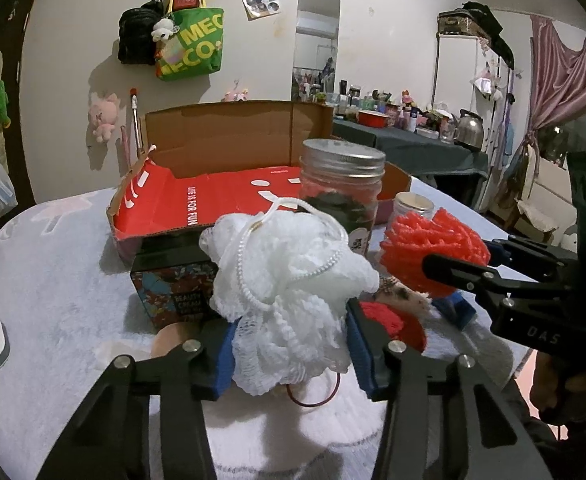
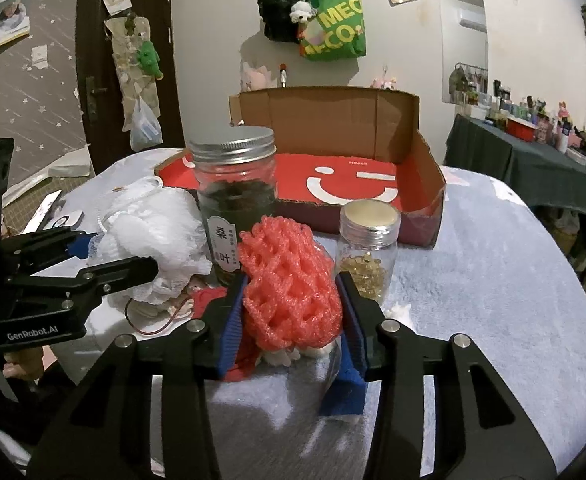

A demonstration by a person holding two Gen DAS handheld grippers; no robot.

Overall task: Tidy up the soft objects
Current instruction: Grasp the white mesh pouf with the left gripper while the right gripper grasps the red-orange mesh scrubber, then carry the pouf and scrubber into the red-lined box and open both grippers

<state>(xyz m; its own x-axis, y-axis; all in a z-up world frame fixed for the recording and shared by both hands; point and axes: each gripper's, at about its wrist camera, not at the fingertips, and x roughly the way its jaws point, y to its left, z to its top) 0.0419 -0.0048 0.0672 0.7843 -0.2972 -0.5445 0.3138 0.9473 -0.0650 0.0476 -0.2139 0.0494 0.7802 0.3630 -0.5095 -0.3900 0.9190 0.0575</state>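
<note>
- Left gripper [image 1: 289,344] is clenched on the white pouf [image 1: 289,280], held up off the table [image 1: 53,280].
- Right gripper [image 2: 289,316] grasps the pink net [image 2: 289,280] between its blue pads [image 2: 231,328], also lifted.
- Just behind stand the tall jar [image 2: 235,204] and the small jar [image 2: 369,252], close to both loads.
- Farthest, the open red box [image 2: 373,188] sits on the table.
- Judged step: both soft items are picked and in carry. Next calls for lifting over the jars and releasing into the box without tipping the glass.

Big jar [image 2: 235,204] stands before the cardboard box [image 2: 333,152] — small jar [image 2: 369,252] to its right, mesh sponge [image 2: 157,236] left
</note>
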